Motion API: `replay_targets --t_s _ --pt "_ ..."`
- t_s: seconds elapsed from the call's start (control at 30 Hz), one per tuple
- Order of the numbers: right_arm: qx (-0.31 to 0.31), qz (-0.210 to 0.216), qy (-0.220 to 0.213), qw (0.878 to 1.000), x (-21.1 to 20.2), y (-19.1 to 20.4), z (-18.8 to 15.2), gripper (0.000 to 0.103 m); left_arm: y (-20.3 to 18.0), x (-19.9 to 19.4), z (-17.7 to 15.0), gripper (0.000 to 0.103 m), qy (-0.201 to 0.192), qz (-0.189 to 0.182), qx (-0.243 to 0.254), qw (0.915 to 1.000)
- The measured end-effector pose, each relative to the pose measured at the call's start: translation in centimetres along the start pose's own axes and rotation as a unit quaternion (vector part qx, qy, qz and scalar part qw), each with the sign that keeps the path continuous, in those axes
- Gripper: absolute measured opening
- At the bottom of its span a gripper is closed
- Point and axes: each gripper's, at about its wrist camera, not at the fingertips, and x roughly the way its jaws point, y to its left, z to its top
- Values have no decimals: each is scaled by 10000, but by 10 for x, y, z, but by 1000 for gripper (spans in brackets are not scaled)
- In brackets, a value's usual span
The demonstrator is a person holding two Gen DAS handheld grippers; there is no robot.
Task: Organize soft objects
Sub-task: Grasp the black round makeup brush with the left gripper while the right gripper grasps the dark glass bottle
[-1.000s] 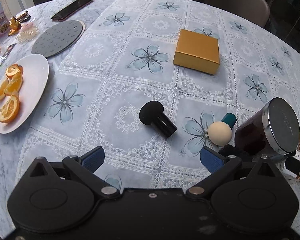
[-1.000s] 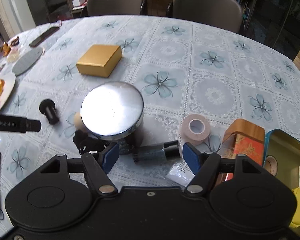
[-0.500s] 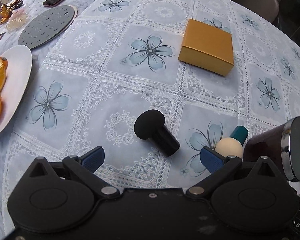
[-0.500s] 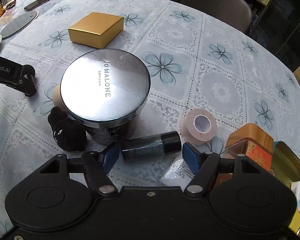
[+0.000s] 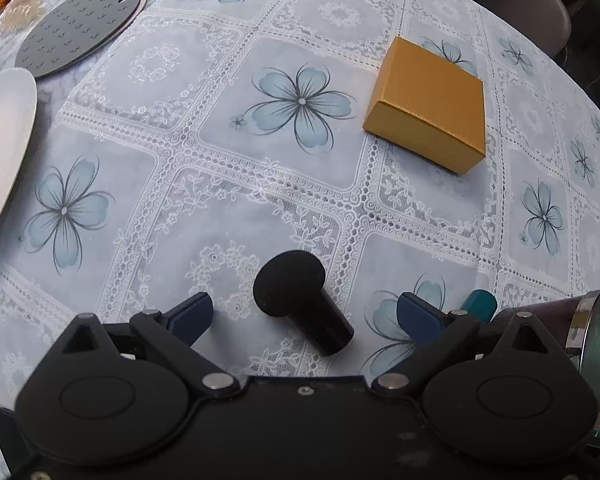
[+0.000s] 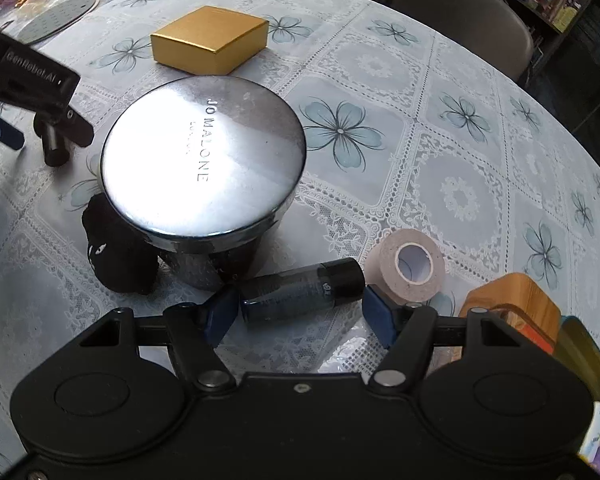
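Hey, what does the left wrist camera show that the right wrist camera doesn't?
Only the left wrist view shows the white plate and the black sponge applicator's round head, lying between the open left tongs.

Only the right wrist view shows the tape roll, the dark bottle between the open right tongs, and the black plush.

Both show the gold box and the silver-lidded jar.

Black makeup sponge (image 5: 288,283): mushroom-shaped, round foam head on a black cylindrical handle, lay on its side on the tablecloth, head pointing away.
Black soft toy (image 6: 116,252): small, crumpled, lay touching the jar's base.
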Motion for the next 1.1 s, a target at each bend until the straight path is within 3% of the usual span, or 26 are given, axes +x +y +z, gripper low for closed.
replay_targets --t_s 0.27,0.37,0.43,0.57,0.67,0.83,0.9,1.1 --pt "-391 68 -51 9992 6 -4 2 65 -8 7 5 86 89 94 367 9992" --pt "-80 184 -1 9998 0 -12 2 65 -14 5 4 66 -8 215 546 9983" --pt "204 275 11 9994 -7 -20 2 65 -17 3 4 53 -8 95 678 9977" --pt "949 448 -27 9945 -22 -37 2 65 -19 3 4 52 122 -73 789 9968" --pt "1583 555 62 9858 -23 -49 1 65 -19 4 2 52 154 -111 831 9964" --pt "2729 743 383 9584 -8 -67 2 63 -19 2 -2 52 125 -106 836 9964" --pt "2945 877 410 9507 -6 -72 2 58 -18 1 -5 52 106 -118 834 9964" --pt "3642 917 450 9257 0 -87 -2 58 -15 -2 -10 52 157 -211 800 9964"
